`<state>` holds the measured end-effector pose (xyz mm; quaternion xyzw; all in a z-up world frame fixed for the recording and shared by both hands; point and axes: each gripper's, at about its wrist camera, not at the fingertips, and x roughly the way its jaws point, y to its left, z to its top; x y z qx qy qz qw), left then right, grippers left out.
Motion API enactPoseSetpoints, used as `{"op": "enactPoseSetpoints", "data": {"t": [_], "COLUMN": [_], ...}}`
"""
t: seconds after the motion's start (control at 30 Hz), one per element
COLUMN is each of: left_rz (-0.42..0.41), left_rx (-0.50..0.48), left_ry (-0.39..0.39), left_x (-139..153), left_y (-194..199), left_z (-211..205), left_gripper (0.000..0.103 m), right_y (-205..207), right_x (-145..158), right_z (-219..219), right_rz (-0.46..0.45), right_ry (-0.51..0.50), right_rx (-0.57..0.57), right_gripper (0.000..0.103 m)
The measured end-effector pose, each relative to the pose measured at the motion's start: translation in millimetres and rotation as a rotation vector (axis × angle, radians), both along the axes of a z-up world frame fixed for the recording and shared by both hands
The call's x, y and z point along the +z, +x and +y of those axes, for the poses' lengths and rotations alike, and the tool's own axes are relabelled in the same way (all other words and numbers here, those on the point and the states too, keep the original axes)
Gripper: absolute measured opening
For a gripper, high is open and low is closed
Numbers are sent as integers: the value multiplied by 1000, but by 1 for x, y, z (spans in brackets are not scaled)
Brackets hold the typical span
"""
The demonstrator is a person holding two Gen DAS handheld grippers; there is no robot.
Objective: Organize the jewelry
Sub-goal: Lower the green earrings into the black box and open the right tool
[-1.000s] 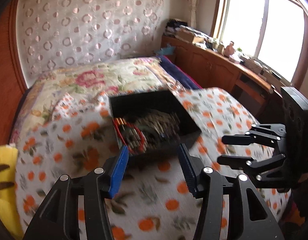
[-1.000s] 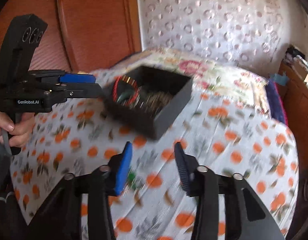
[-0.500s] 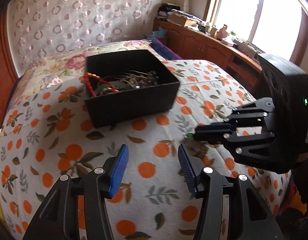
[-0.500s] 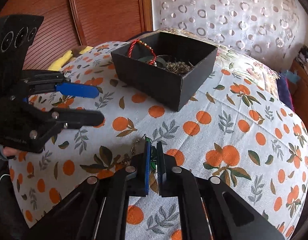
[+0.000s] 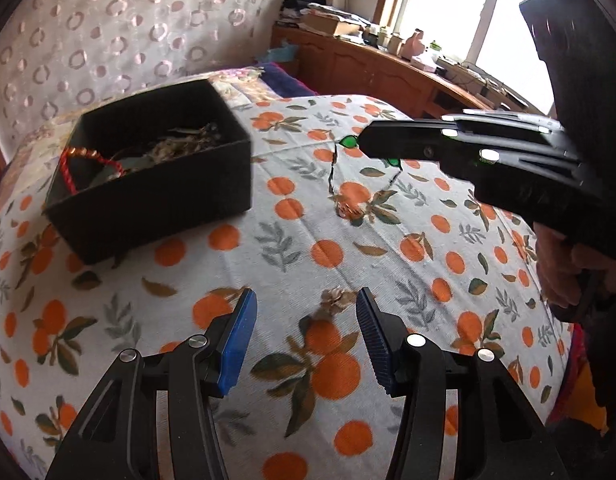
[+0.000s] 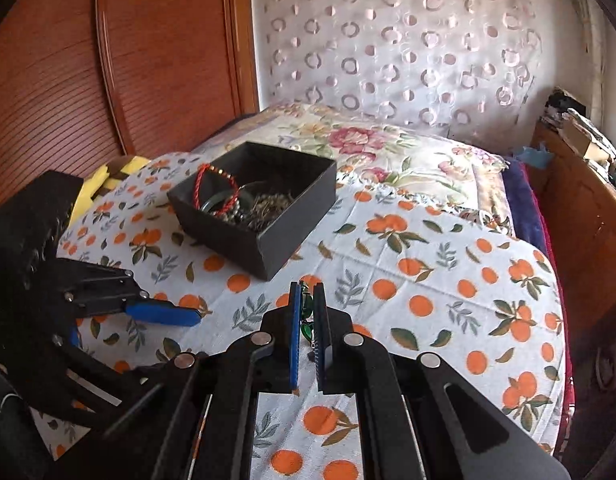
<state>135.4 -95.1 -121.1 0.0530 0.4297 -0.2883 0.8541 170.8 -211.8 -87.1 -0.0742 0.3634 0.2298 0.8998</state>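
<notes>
A black open box [image 5: 155, 184] [image 6: 267, 236] sits on the orange-print bedspread and holds a red bead bracelet [image 6: 211, 188], a dark green bangle and a tangle of chains. My right gripper [image 6: 306, 292] [image 5: 364, 140] is shut on a green-stone necklace [image 6: 306, 326] [image 5: 350, 142] and holds it above the bedspread, right of the box. Its chain [image 5: 332, 172] hangs down to the cloth. My left gripper [image 5: 305, 304] is open and empty, low over the bedspread in front of the box. A small pale piece of jewelry [image 5: 335, 298] lies between its fingers.
The bed [image 6: 448, 280] is bounded by a wooden headboard [image 6: 107, 60] on the left and a wooden dresser [image 5: 388, 72] with clutter under the window. A curtained wall [image 6: 388, 40] stands behind. A yellow cloth [image 6: 107, 176] lies beside the box.
My right gripper, shut on the necklace, has lifted it off the bedspread toward the box. My left gripper has moved closer to the cloth, over a small pale piece.
</notes>
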Motion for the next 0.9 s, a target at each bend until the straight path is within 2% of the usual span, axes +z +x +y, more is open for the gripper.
{"op": "enactPoseSetpoints", "data": {"t": [0.03, 0.07, 0.1, 0.13, 0.17, 0.33, 0.7, 0.9], "left_rz": [-6, -10, -15, -26, -35, -34, -168, -177], "left_rx": [-2, -5, -11, -11, -13, 16, 173, 255], "left_ry": [7, 11, 18, 31, 45, 19, -49, -43], "left_x": [0, 0, 0, 0, -1, 7, 70, 72], "left_y": [0, -1, -1, -2, -3, -1, 37, 62], "left_z": [-3, -6, -8, -10, -12, -2, 54, 73], "left_gripper": [49, 43, 32, 27, 11, 7, 7, 8], "right_y": [0, -1, -1, -1, -1, 2, 32, 49], "right_x": [0, 1, 1, 1, 1, 10, 51, 58], "right_z": [0, -2, -1, -1, -1, 5, 45, 59], "right_rz": [-2, -5, -6, -7, -8, -28, -116, -118], "right_ry": [1, 2, 3, 4, 3, 10, 75, 107], "right_rx": [-1, -3, -3, -3, -2, 14, 72, 91], "right_gripper": [7, 7, 7, 7, 7, 7, 7, 8]}}
